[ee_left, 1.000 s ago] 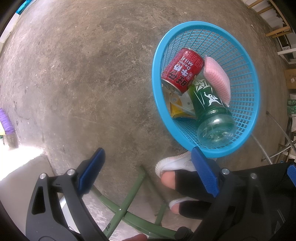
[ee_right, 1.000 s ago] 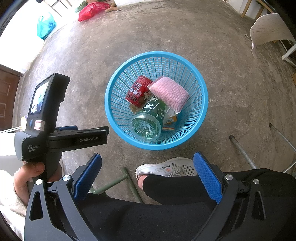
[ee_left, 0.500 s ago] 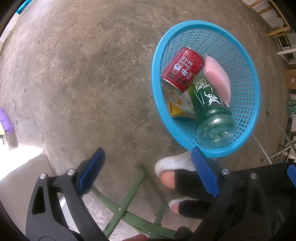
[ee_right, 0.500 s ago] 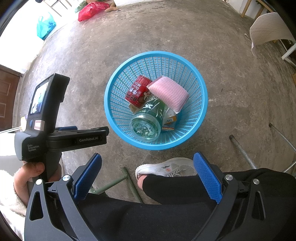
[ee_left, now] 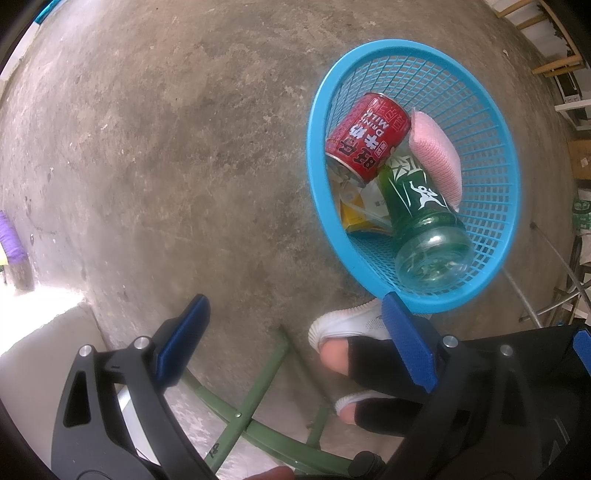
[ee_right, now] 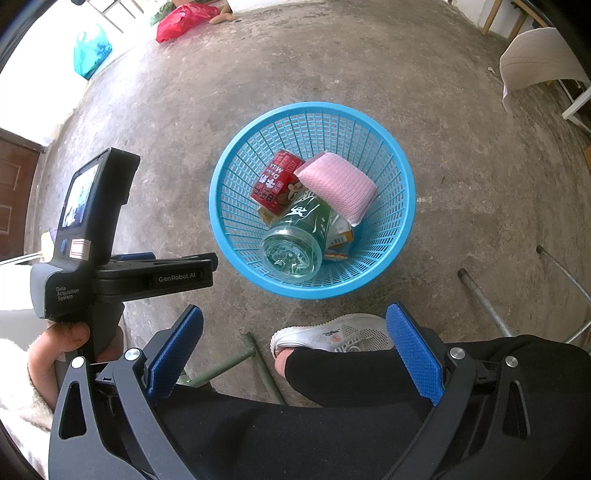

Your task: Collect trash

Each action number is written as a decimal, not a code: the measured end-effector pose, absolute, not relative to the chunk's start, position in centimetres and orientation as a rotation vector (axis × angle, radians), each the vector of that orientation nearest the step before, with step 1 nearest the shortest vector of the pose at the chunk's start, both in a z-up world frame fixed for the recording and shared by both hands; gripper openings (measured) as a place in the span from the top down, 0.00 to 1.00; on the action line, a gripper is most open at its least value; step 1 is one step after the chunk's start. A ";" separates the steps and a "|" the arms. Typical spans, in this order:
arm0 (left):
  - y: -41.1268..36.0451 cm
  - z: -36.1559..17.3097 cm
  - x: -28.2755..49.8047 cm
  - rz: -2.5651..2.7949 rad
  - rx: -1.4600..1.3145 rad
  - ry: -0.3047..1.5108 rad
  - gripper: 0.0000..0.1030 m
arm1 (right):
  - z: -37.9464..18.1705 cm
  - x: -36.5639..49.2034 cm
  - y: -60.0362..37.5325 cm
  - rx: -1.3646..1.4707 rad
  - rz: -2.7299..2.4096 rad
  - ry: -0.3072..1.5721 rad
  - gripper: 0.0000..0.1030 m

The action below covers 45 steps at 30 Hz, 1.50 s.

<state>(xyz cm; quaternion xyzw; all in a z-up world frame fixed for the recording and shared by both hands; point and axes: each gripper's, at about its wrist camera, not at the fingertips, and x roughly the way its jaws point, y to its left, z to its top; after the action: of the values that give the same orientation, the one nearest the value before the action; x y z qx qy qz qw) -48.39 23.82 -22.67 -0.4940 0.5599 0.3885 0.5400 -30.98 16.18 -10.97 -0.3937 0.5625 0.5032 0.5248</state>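
Note:
A blue mesh basket [ee_right: 221, 221] [ee_left: 317, 177] stands on the concrete floor. Inside lie a red milk can [ee_right: 275, 182] [ee_left: 365, 142], a green bottle [ee_right: 299, 232] [ee_left: 421, 206], a pink sponge [ee_right: 338, 186] [ee_left: 437, 155] and a yellow carton [ee_left: 354, 218] [ee_right: 341, 236] under the bottle. My left gripper [ee_left: 295, 343] is open and empty, held above the floor to the basket's left. My right gripper [ee_right: 295, 350] is open and empty too, above the person's leg in front of the basket. The left gripper's body [ee_right: 110, 266] shows at the left of the right wrist view.
The person's white shoe [ee_right: 332, 334] and black trouser leg [ee_right: 332, 406] are just in front of the basket. A green metal frame [ee_left: 243, 406] lies below. A chair [ee_right: 539, 62] stands far right, plastic bags [ee_right: 181, 18] at the far edge, metal legs [ee_right: 484, 299] at right.

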 end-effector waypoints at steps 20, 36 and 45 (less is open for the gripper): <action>23.8 -22.8 -48.5 0.923 -1.180 1.332 0.13 | -11.0 -30.9 16.1 -0.942 1.204 1.346 0.06; 23.9 -23.0 -48.5 0.923 -1.188 1.338 0.13 | -10.9 -31.0 16.2 -0.939 1.204 1.347 0.06; 23.9 -23.0 -48.4 0.922 -1.189 1.339 0.13 | -10.9 -31.1 16.2 -0.942 1.204 1.346 0.06</action>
<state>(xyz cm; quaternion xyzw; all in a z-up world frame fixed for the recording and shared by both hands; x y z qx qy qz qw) -48.44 23.89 -22.97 -0.4991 0.5620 0.3868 0.5342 -31.08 16.21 -10.93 -0.3935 0.5627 0.5031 0.5248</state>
